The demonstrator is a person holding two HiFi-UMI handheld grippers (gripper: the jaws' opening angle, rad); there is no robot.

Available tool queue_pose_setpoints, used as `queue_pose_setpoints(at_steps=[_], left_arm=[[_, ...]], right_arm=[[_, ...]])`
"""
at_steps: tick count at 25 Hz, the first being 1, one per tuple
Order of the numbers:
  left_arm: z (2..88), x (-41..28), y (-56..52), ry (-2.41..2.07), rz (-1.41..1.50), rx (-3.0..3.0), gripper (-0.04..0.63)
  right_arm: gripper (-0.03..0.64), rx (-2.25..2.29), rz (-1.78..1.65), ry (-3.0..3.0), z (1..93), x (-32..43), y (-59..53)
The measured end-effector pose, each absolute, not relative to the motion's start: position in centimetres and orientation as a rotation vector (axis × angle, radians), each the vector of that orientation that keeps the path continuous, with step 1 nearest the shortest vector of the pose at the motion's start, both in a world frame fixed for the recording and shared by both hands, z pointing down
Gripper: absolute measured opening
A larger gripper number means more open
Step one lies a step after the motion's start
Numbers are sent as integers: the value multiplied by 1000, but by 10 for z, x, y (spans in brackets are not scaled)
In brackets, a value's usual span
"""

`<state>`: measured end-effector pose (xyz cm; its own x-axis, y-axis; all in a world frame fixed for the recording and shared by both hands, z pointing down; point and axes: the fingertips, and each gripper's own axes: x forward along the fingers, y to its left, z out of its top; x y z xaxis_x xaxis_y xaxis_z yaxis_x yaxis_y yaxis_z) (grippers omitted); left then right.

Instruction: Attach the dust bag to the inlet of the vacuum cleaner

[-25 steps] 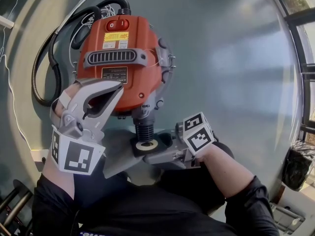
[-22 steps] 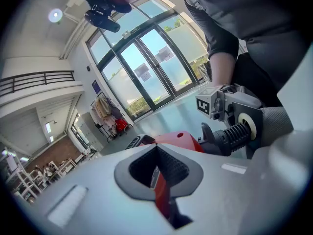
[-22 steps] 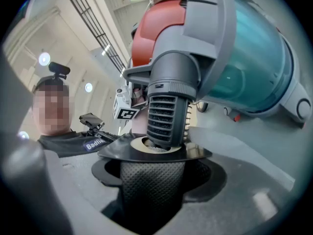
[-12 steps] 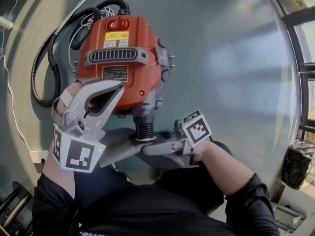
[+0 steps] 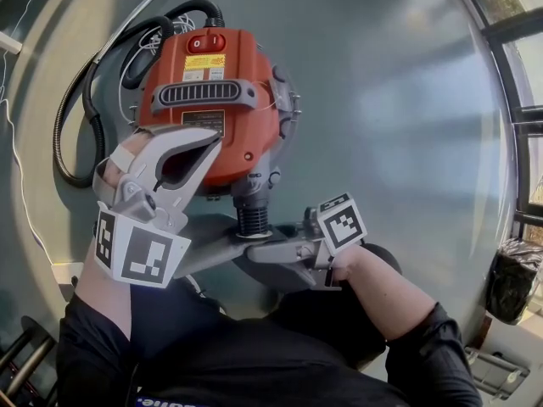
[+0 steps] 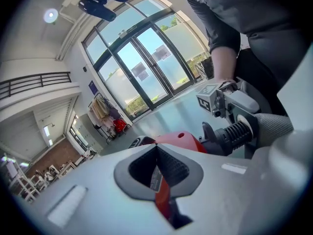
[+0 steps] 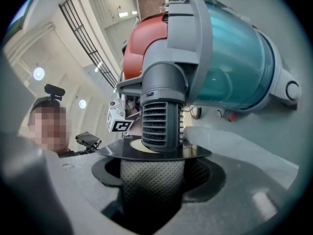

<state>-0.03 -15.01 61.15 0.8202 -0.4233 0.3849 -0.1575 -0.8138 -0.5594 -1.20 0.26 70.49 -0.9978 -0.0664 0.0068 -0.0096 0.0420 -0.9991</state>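
A red vacuum cleaner (image 5: 212, 117) lies on the grey floor, its black ribbed inlet (image 5: 252, 217) pointing toward me. My right gripper (image 5: 261, 249) is shut on the dust bag just under its flat black collar (image 5: 254, 237), which sits up against the inlet's tip. In the right gripper view the inlet (image 7: 161, 126) stands in the collar's (image 7: 146, 152) hole, with the grey mesh bag neck (image 7: 151, 180) between the jaws. My left gripper (image 5: 210, 153) is shut and rests against the vacuum's near left side. Its view shows the red body (image 6: 181, 140) beyond the shut jaws.
A black hose (image 5: 76, 117) loops round the vacuum's left side, and a thin white cable (image 5: 17, 168) trails further left. A dark bag (image 5: 509, 282) stands at the far right by the window frames. My legs are right below the grippers.
The right gripper has rolled and lifted the collar from just below the inlet up onto its tip; the cream ring round the hole no longer shows. The left gripper has kept still.
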Motion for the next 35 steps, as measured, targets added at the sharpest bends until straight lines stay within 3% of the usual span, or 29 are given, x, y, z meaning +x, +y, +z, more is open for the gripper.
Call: queue_pose_setpoints(at_steps=[23,35], left_arm=[[618,2,-147,349,-770,-2556,9],[620,2,-147,369,-760,-2553,9]], right_arm=[[299,-17,-2225,2190,706,-15,-4],[298,-96,-2075,2443,712,-11,-5]])
